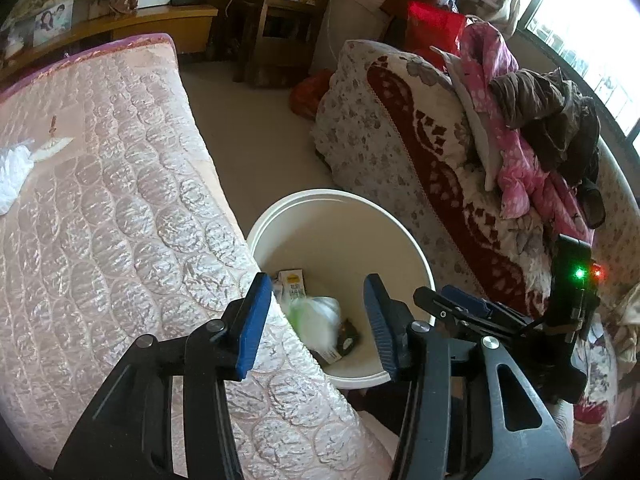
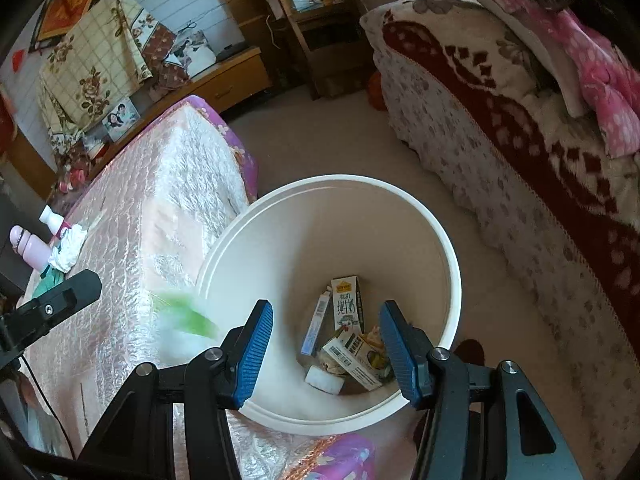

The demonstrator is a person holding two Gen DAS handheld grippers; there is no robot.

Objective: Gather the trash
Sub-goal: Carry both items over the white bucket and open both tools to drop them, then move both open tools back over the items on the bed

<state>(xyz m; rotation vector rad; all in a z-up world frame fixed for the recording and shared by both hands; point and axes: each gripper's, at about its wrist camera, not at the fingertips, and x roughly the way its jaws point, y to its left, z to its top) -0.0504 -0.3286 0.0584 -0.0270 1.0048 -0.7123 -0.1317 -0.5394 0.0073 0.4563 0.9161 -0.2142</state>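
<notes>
Both jaws spread, empty. Blurred green-white wrapper [image 1: 314, 320], probably mid-drop, over white bucket [image 1: 416, 248]. Best holding left gripper [image 1: 316, 320] and right gripper [image 2: 326, 354] centred above rim.

Bucket [image 2: 450, 264] btwn mattress [image 2: 160, 208] & sofa [image 2: 520, 160], cartons [image 2: 347, 306] inside
</notes>
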